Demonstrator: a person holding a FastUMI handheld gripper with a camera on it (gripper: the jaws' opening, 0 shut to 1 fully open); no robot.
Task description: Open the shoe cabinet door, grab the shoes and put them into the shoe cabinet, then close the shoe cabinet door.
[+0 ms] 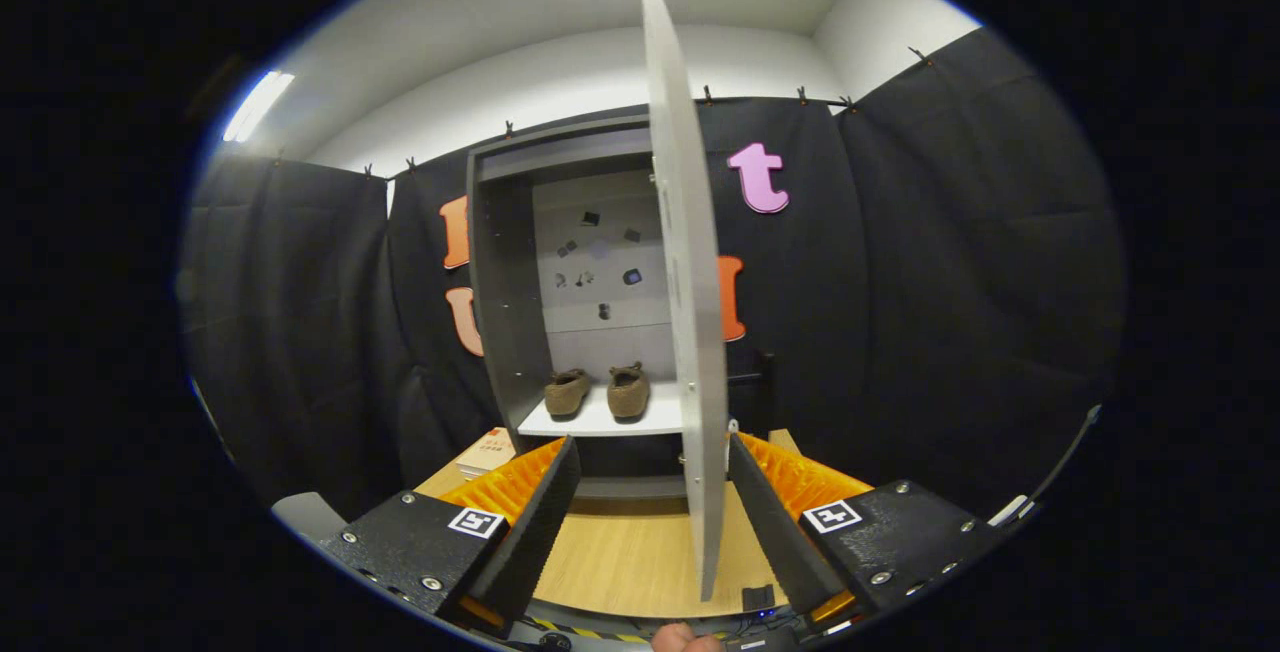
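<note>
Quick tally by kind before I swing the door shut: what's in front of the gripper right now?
Brown shoes: 2, side by side on the cabinet shelf
Cabinet door: 1, open, edge-on between the open gripper fingers
Shoe cabinet: 1
Book: 1, left of the cabinet
Total: 5
</note>
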